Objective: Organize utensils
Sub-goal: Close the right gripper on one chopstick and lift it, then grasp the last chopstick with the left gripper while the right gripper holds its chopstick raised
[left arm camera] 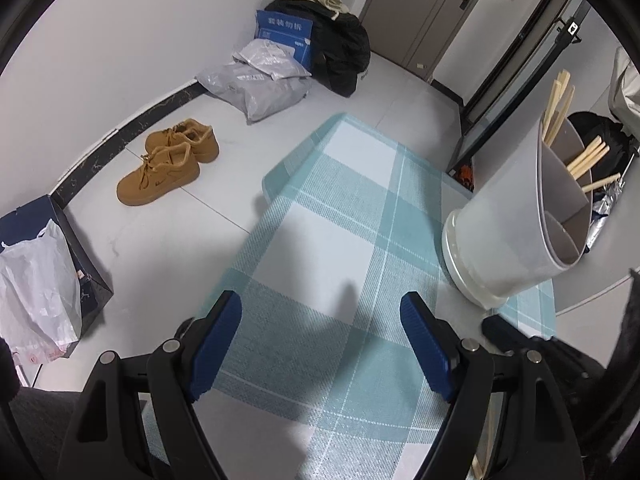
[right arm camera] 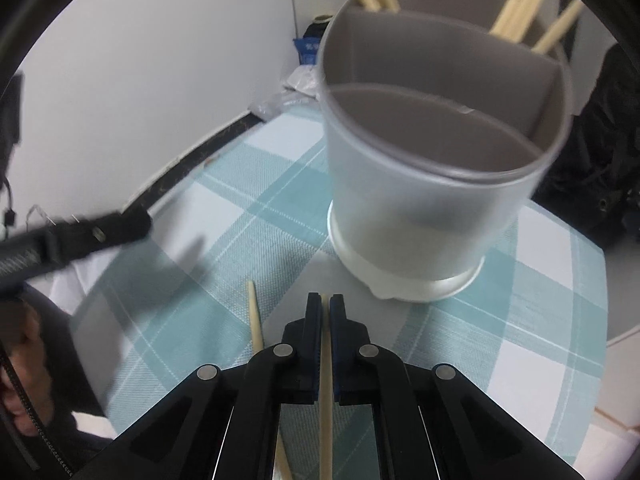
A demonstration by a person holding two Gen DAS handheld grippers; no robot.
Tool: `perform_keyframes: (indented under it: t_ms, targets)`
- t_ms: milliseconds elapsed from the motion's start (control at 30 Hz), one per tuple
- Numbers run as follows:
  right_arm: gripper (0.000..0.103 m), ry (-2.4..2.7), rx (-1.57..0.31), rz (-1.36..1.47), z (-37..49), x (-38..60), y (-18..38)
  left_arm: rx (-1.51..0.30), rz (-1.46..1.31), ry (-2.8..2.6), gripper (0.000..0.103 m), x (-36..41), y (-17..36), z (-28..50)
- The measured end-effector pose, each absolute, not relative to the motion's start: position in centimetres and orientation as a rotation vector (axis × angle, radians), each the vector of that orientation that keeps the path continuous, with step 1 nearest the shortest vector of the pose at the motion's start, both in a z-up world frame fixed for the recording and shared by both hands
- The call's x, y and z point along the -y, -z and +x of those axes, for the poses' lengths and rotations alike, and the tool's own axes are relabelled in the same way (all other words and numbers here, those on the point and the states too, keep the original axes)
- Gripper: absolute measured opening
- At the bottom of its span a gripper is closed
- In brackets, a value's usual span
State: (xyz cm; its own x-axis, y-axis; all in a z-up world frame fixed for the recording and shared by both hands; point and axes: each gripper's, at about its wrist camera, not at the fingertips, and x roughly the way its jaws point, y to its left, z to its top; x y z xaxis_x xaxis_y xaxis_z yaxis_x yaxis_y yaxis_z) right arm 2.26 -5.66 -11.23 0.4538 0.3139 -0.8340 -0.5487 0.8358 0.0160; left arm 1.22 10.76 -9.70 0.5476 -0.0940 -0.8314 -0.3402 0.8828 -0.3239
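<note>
The right gripper [right arm camera: 325,300] has its jaws clamped on a single wooden chopstick [right arm camera: 325,380], which runs lengthwise between the blue pads and back under the gripper body. A second chopstick [right arm camera: 255,320] lies on the checked teal placemat [right arm camera: 240,216] just left of the jaws, its tip pointing toward the utensil holder [right arm camera: 424,200]. That frosted grey holder stands directly ahead of the right gripper, near its tips, on a white base; its near compartments show no contents, while several chopsticks lean in the far ones.

The left gripper [left arm camera: 320,344] hovers over the placemat on the counter [left arm camera: 588,296] with its jaws wide apart and nothing between them, the holder off to its right. In the right wrist view it reaches in from the left as a blurred dark shape.

On the floor [left arm camera: 168,240] beyond lie tan shoes [left arm camera: 168,160], grey parcel bags [left arm camera: 260,84], a black backpack [left arm camera: 340,48] and a white plastic bag [left arm camera: 36,288].
</note>
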Motion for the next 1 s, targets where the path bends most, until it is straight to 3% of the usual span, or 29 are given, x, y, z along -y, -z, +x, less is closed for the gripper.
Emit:
perform_keyframes:
  t_ms: [567,1000]
  targets:
    - [0.003,-0.420,-0.835,0.226,0.8,17.7,6.5,-1.091,-0.480,-0.100,0.078,-8.0,10.8,0.8]
    - [0.003,-0.297,-0.826,0.587,1.0,25.6,9.1,-1.202,-0.318,-0.034,0.078,-3.4,11.0,2.8]
